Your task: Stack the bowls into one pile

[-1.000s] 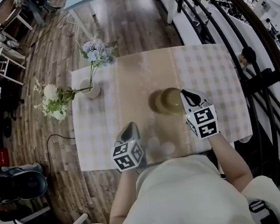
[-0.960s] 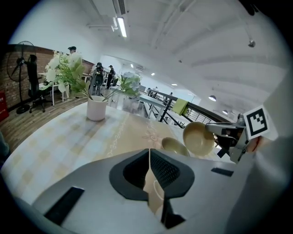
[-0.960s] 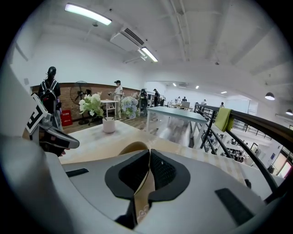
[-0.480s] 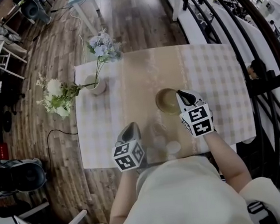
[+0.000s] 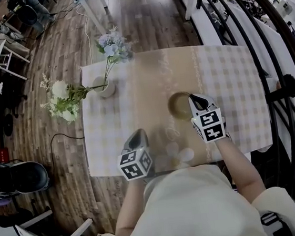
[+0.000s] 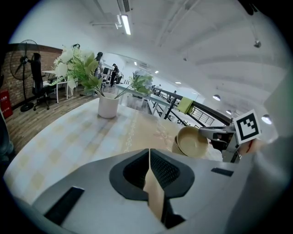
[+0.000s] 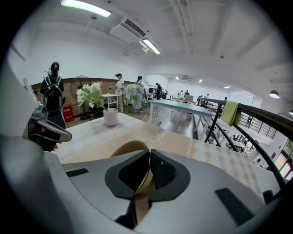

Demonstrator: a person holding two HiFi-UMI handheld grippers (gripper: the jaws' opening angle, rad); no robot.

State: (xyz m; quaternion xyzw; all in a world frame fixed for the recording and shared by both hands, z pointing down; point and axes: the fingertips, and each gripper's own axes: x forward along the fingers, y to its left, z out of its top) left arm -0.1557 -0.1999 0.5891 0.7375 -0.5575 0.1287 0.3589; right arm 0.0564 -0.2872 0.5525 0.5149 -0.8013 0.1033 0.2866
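The rim of a tan bowl (image 5: pixel 178 106) is pinched by the right gripper (image 5: pixel 193 99), and that bowl is held tilted over a second bowl (image 6: pixel 176 145) on the checked tablecloth (image 5: pixel 228 79). The left gripper (image 5: pixel 136 135) is pressed together on nothing near the table's front edge. A white vase (image 5: pixel 105 88) of flowers is set well apart at the far left, and a black railing (image 5: pixel 285 72) is seen beyond the right side.

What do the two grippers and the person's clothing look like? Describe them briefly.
The left gripper and right gripper have smooth grey shells and black textured fingers. Each carries a cube of black-and-white square markers. The person wears a pale cream short-sleeved top.
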